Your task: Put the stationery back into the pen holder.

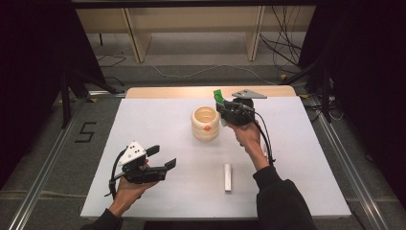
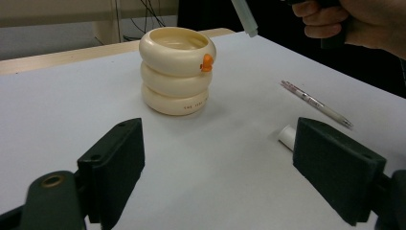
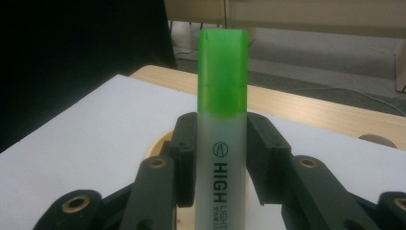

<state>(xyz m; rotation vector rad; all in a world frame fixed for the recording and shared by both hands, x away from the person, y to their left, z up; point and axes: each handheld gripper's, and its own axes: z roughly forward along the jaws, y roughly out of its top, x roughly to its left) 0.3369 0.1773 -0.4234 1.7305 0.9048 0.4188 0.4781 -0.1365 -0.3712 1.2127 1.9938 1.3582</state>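
Observation:
My right gripper [image 1: 223, 105] is shut on a green highlighter [image 1: 219, 96], held above the table just right of a cream holder [image 1: 206, 123] made of stacked rings with a small orange knob. In the right gripper view the highlighter [image 3: 222, 96] stands upright between the jaws, green cap up, my right gripper [image 3: 221, 143] pressing on its white barrel, with the holder's rim [image 3: 157, 143] behind. My left gripper [image 1: 162, 158] rests open at the front left with nothing in it. From my left gripper [image 2: 220, 143] I see the holder [image 2: 177, 72] ahead and the highlighter's lower end [image 2: 244, 17] hanging beside it.
A white stick-shaped object [image 1: 228, 177] lies on the white tabletop [image 1: 158, 120] at the front centre. A pen [image 2: 316, 103] lies right of the holder, near the person's right forearm [image 1: 256, 153]. A wooden strip [image 1: 163, 92] runs along the far edge, with shelving and cables beyond.

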